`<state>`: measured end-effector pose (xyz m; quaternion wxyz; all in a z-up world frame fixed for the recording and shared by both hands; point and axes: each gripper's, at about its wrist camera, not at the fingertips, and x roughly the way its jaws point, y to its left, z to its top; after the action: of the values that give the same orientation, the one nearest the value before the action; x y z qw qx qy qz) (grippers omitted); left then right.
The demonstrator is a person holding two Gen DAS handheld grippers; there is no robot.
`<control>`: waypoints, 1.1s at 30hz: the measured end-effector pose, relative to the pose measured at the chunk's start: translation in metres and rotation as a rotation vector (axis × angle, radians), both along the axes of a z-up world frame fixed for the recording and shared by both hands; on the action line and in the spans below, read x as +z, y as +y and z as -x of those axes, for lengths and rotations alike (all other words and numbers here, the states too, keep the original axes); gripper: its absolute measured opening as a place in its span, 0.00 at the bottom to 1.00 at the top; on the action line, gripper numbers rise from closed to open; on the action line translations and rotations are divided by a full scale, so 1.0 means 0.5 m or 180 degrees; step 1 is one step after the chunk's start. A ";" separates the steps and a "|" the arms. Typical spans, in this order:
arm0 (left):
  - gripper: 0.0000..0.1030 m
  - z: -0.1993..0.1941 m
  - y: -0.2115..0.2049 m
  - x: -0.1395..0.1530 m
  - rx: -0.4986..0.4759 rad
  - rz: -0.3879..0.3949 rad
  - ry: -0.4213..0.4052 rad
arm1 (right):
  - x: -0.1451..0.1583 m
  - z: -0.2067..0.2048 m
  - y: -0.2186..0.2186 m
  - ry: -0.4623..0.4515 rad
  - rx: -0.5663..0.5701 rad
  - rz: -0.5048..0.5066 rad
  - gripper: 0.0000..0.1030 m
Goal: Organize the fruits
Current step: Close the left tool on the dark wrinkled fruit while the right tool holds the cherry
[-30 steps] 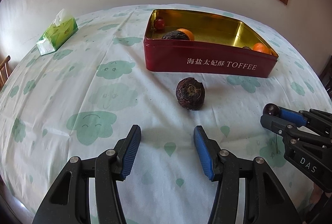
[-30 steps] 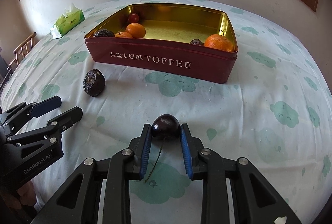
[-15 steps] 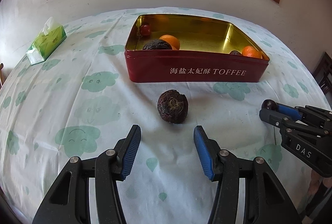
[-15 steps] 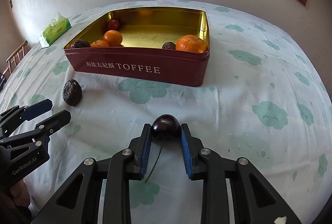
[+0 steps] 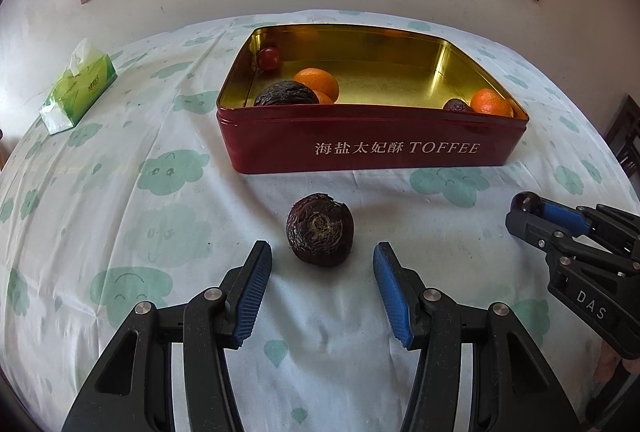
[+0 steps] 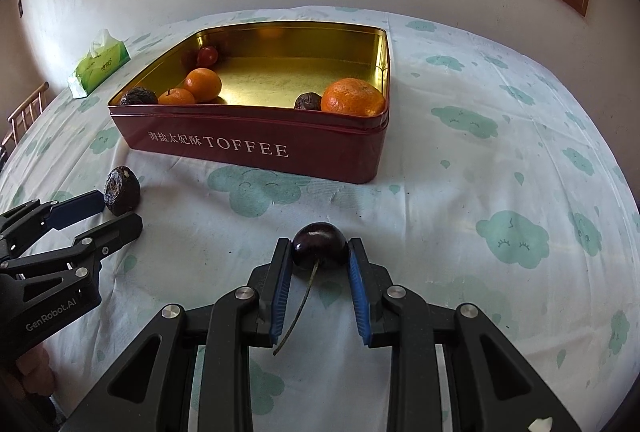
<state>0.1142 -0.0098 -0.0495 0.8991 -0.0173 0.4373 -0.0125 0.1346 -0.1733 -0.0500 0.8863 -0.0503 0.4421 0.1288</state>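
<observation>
Cloud-printed cloth covers the surface (image 5: 120,192). At twelve o'clock from both tools stands the red tin (image 5: 372,144), gold inside, lettered "海盐太妃酥 TOFFEE"; it already holds oranges, a small red fruit and dark wrinkled fruits. A green tissue pack (image 5: 78,88) lies at ten o'clock. The left tool (image 5: 320,296) — marked "GenRobot.AI" — stands moderately wide and empty, with the wrinkled dark fruit (image 5: 320,230) at twelve o'clock just beyond its tips, stem scar facing the camera; this hand is the nearer to it. The right tool (image 6: 320,272), marked "DAS", is clamped on a dark cherry (image 6: 319,246) — stem trailing toward six o'clock.
</observation>
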 end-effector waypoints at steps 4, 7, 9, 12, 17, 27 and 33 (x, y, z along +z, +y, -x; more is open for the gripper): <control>0.53 -0.016 0.003 0.000 0.0031 -0.0031 0.0006 | 0.000 -0.001 -0.001 0.0000 -0.0003 -0.0008 0.25; 0.53 -0.025 0.006 -0.001 0.0045 -0.0048 0.0010 | 0.000 0.000 0.000 -0.0002 -0.0001 -0.0012 0.26; 0.52 -0.024 0.006 -0.001 0.0039 -0.0056 0.0003 | 0.001 0.000 -0.001 -0.0002 -0.0003 -0.0012 0.26; 0.46 -0.021 0.002 -0.001 0.0009 -0.0071 -0.0022 | 0.001 0.000 -0.002 -0.0002 -0.0003 -0.0010 0.26; 0.39 -0.019 -0.009 0.001 -0.0044 -0.0103 -0.0050 | 0.000 0.000 -0.001 -0.0002 -0.0005 -0.0007 0.26; 0.34 -0.018 -0.009 0.001 -0.0046 -0.0102 -0.0070 | 0.000 0.000 -0.002 -0.0004 -0.0004 -0.0002 0.25; 0.34 -0.016 -0.010 0.001 -0.0026 -0.0093 -0.0083 | 0.000 0.000 0.000 -0.0004 -0.0003 -0.0001 0.25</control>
<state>0.1221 -0.0147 -0.0489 0.9048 -0.0023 0.4257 -0.0100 0.1345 -0.1735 -0.0500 0.8866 -0.0500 0.4416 0.1285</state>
